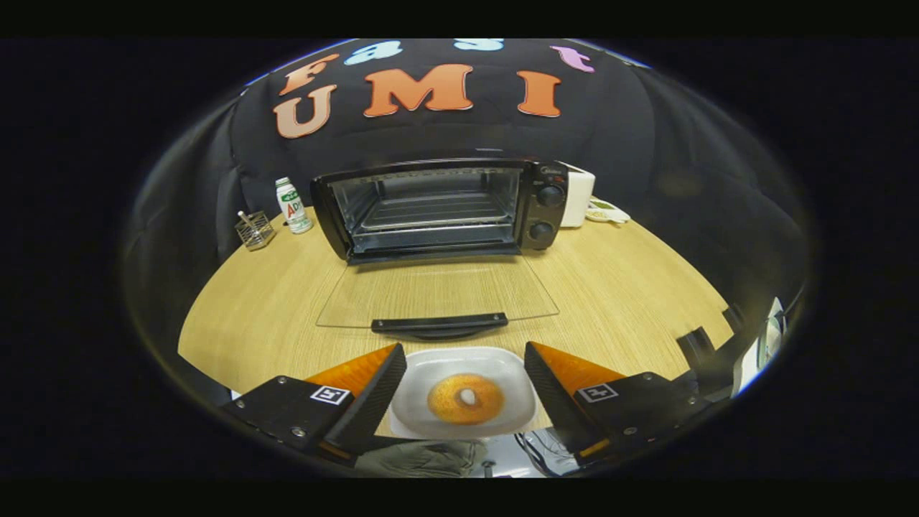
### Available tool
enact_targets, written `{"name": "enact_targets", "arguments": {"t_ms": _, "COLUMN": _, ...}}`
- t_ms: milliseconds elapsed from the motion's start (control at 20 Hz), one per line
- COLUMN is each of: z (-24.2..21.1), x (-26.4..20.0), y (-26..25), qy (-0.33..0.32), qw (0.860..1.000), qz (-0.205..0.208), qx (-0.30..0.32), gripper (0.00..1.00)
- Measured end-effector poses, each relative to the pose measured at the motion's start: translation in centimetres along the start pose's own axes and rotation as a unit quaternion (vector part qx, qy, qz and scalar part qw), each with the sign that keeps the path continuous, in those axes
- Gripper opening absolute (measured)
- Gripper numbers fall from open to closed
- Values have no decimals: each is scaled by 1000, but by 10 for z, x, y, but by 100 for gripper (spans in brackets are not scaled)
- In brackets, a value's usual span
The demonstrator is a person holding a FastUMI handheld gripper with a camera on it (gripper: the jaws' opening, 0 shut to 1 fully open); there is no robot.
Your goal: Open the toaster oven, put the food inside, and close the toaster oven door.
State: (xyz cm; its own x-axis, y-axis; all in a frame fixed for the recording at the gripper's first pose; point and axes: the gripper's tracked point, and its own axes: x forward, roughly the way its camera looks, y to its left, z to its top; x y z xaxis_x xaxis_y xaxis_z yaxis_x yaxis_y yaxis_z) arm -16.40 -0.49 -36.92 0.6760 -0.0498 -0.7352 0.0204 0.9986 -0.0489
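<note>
Black cloth wall behind, pale wooden tabletop (632, 287) in front. Black toaster oven (438, 208) standing at the far middle of the tabletop, cavity bare apart from a wire rack (431, 212), two knobs (549, 195) stacked on its right panel. Glass door (438, 291) folded all the way down, lying flat toward the fingers, its dark handle (439, 324) at the near edge. White plate (502, 373) just this side of that handle, close to but apart from it, carrying a golden bagel (465, 398) at its centre. Hand-held gripper (465, 366) spread wide, one finger on either side of the plate, fingertips level with the plate's far corners, gripping nothing; whether the inner faces touch the plate rim, cannot tell. Small white bottle (293, 206) with a green label left of the oven, upright, and a little wire basket (254, 230) further left beside it. White boxy appliance (578, 197) tucked against the oven's right side, a pale dish (607, 212) just in front of it. Dark stand or bracket (700, 348) at the tabletop's right near edge, blurred
</note>
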Motion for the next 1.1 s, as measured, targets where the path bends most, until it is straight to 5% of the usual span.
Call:
{"name": "enact_targets", "arguments": {"t_ms": 400, "z": -56, "x": -6, "y": 1, "qy": 45, "qw": 999, "qz": 0, "qx": -11, "gripper": 99}}
{"name": "enact_targets", "arguments": {"t_ms": 1100, "z": -87, "x": 14, "y": -1, "qy": 93, "qw": 995, "qz": -4, "qx": -24, "gripper": 95}}
